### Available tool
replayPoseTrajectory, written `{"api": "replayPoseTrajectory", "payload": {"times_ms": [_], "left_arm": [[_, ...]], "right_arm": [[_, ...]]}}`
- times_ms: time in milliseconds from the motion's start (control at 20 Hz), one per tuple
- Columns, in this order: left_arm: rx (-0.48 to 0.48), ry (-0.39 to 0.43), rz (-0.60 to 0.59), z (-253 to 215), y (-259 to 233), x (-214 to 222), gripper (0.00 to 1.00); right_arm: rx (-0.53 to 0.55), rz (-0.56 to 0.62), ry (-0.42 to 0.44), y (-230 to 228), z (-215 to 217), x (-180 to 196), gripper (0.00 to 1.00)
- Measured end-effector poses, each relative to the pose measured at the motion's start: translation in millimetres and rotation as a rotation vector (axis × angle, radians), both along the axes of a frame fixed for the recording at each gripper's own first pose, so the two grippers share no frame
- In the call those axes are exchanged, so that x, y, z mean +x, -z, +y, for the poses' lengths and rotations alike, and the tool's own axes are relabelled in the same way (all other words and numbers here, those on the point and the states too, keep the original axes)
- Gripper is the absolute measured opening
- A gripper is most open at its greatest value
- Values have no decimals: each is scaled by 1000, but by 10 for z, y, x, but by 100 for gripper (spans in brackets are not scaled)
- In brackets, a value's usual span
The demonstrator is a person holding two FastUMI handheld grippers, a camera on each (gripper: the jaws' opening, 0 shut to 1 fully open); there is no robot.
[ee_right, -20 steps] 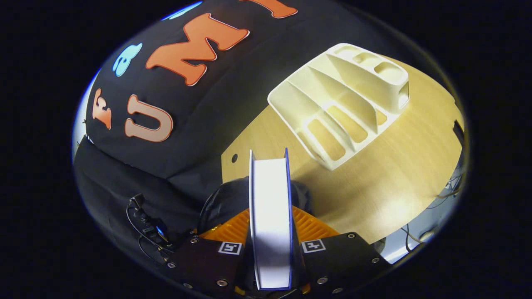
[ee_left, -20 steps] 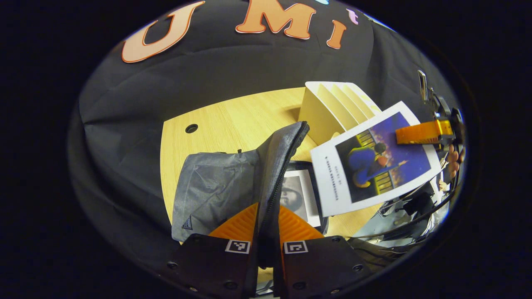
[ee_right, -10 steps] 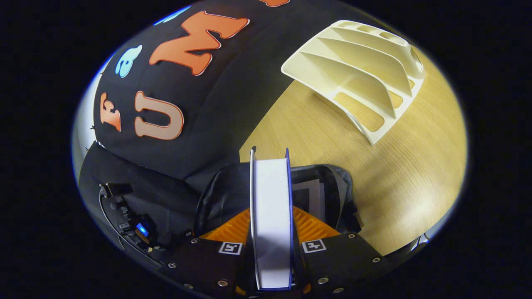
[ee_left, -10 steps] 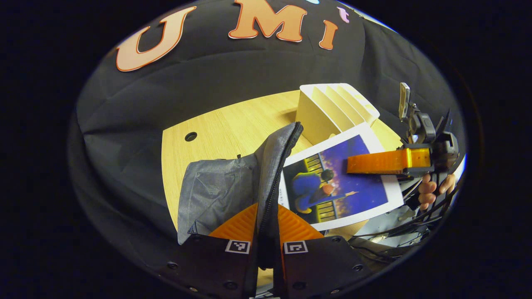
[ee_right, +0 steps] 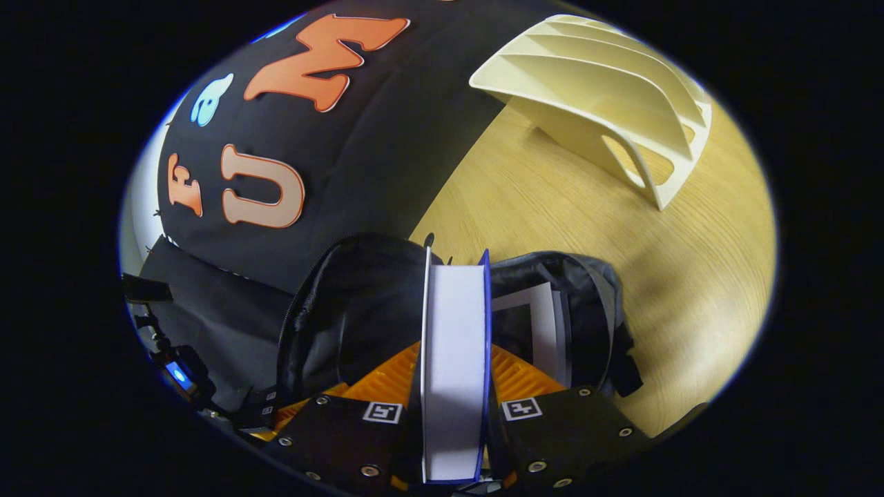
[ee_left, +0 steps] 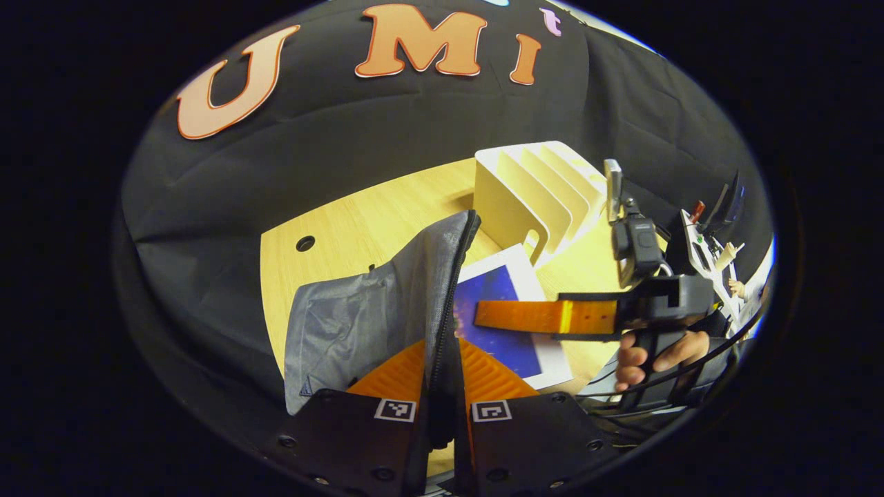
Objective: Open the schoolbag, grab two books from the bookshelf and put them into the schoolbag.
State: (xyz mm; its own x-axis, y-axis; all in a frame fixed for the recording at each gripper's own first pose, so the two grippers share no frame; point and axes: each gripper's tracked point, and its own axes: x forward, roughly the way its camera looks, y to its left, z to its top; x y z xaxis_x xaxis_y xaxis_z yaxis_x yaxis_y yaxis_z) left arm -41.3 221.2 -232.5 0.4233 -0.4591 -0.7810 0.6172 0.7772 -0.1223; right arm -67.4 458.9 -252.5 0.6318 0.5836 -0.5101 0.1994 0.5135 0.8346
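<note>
The right gripper [ee_right: 452,386] has both fingers pressed on the covers of the second book [ee_right: 454,359], which points its long axis forward and down into the open schoolbag [ee_right: 359,310], partly inside its mouth beside the first book [ee_right: 539,324]. The left gripper [ee_left: 442,386] is closed on the schoolbag's grey zipper flap [ee_left: 387,304], holding it up. The cream bookshelf [ee_right: 608,90] stands empty beyond the schoolbag.

Schoolbag [ee_left: 359,324] flap: grey woven cloth, matt, slightly creased, with a toothed zipper edge. Book [ee_right: 454,366]: smooth paper pages, glossy printed cover. Bookshelf [ee_right: 608,90] smooth matt cream plastic; table [ee_right: 552,214] light wood-grain with a satin sheen.
</note>
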Motion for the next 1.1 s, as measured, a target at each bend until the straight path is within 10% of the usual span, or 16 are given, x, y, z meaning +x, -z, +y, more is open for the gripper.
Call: {"api": "replayPoseTrajectory", "payload": {"times_ms": [300,500,1100], "left_arm": [[3,17,5,-239,59,-14,16],[7,9,16,-234,233,-62,17],[-46,-58,-141,-1279,92,-359,80]], "right_arm": [[10,10,-54,207,226,104,41],[-262,36,-127,412,-169,-48,67],[-683,-195,28,-364,-2467,-103,96]]}}
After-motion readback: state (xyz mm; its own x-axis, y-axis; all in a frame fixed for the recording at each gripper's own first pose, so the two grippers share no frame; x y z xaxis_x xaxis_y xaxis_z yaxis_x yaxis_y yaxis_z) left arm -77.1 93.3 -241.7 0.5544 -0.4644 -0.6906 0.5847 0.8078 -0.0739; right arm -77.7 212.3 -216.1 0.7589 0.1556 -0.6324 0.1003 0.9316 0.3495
